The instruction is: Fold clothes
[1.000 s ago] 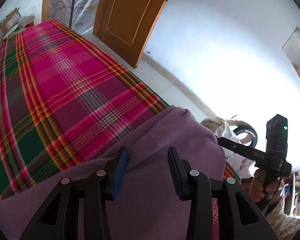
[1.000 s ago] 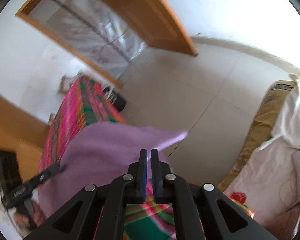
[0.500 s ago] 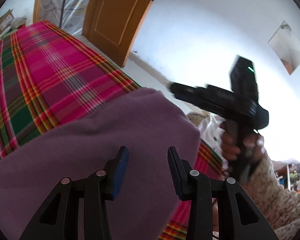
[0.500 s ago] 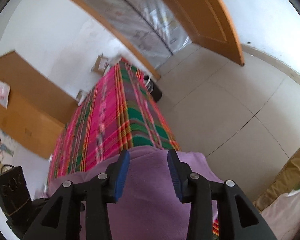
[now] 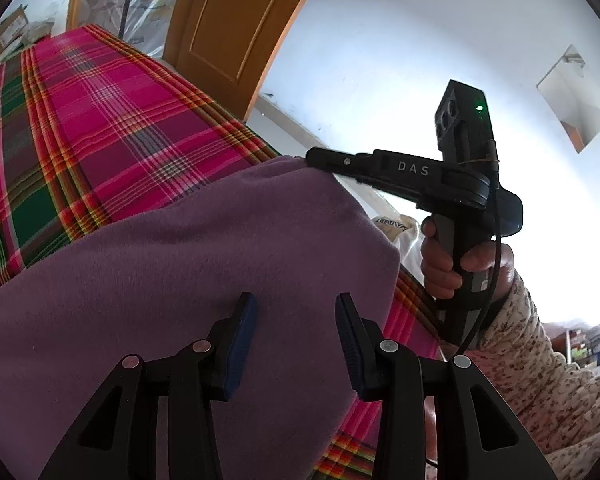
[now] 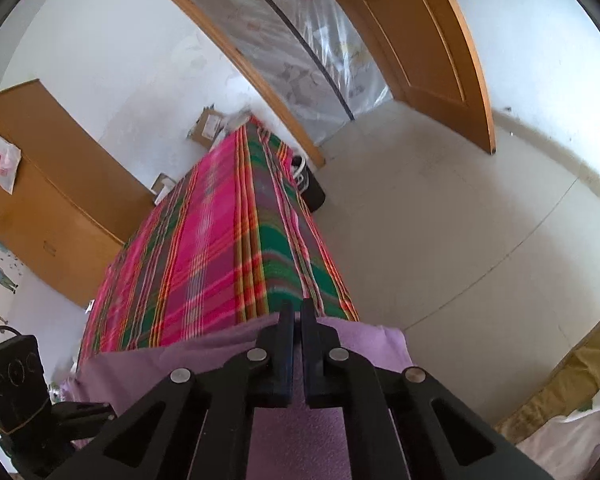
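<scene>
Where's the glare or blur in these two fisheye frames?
Left wrist view: the white wall behind the right gripper is blown out; the purple garment stays sharp. Right wrist view: evenly lit, the plaid bedcover slightly soft, edges strongly curved.

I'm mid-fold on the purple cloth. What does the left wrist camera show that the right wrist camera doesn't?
Left wrist only: the right claw from the side, shut on the far edge of the purple cloth, plus the hand holding it and the open left claw above the cloth.
Right wrist only: the wooden cabinet and the floor.
Both: the cloth, the plaid bedcover and the wooden door.
</scene>
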{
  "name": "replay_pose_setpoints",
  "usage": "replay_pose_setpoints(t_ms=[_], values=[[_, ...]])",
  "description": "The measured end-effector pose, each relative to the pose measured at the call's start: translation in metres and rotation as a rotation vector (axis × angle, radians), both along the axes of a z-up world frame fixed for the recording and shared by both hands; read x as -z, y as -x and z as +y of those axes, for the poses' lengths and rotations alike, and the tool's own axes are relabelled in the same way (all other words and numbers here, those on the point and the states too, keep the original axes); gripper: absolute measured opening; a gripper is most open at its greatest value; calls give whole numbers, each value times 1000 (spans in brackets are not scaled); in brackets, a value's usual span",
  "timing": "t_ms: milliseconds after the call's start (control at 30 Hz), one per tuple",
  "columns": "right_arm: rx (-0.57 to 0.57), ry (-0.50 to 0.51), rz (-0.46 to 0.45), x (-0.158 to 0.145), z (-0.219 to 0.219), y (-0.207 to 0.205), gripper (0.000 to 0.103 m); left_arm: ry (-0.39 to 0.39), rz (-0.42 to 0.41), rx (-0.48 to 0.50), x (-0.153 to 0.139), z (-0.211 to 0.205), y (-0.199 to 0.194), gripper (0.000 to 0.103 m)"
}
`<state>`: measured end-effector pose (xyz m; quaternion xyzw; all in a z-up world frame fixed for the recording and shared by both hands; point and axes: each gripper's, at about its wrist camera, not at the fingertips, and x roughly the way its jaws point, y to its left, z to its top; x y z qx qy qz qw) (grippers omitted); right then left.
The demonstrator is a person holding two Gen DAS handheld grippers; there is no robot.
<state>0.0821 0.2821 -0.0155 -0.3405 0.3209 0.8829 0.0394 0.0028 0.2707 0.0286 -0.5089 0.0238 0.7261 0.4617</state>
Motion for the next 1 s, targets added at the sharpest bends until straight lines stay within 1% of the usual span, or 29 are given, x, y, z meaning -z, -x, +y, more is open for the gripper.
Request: replay_pose_setpoints(t_ms=[167, 200, 233, 300, 333, 400, 467, 500, 533, 633, 667, 700, 733, 767, 800, 833, 900, 967, 1000], values=[[17, -27, 4, -8, -5, -3, 3, -3, -5, -6, -4, -2, 2, 42], [14, -32, -2, -8, -6, -3, 3, -7, -5, -9, -5, 1, 1, 42], [-1, -47, -34, -6, -7, 2, 3, -13, -7, -8, -5, 1, 0, 42], [-15, -34, -62, -3, -5, 7, 4, -12, -14, -6, -4, 0, 0, 42], [-20, -28, -74, -2, -4, 8, 7, -9, -17, -5, -3, -1, 0, 42], [-5, -10, -48, -4, -2, 7, 7, -7, -14, 1, -3, 0, -2, 42], [-10, 34, -36, -3, 0, 10, 16, -10, -14, 7, -3, 2, -4, 42], [-12, 56, -30, -2, 1, 11, 28, -12, -15, 9, -3, 2, -5, 42], [-16, 76, -26, -1, 2, 13, 36, -13, -16, 10, -3, 2, -5, 42], [-46, 90, -55, 6, -1, 18, 37, -15, -19, 12, -2, 3, -4, 42], [-47, 89, -57, 7, -3, 18, 36, -16, -20, 12, -2, 3, -3, 42], [-41, 80, -56, 6, -3, 17, 28, -16, -21, 13, -2, 2, -2, 42], [-35, 72, -54, 6, -3, 16, 15, -17, -22, 13, -2, 2, -1, 42], [-32, 63, -52, 5, -3, 15, 12, -17, -22, 14, -2, 2, -1, 42], [-30, 54, -51, 4, -3, 15, 6, -18, -23, 14, -2, 2, -1, 42], [-28, 44, -48, 3, -4, 14, 3, -17, -24, 13, -2, 2, -1, 42], [-23, 1, -37, -3, -6, 14, 2, -19, -25, 14, -2, 2, -1, 42], [1, -17, -21, -7, -5, 14, 2, -19, -26, 13, 0, 3, 0, 42], [15, -28, -15, -10, -5, 15, 0, -19, -27, 13, 1, 4, 1, 42]])
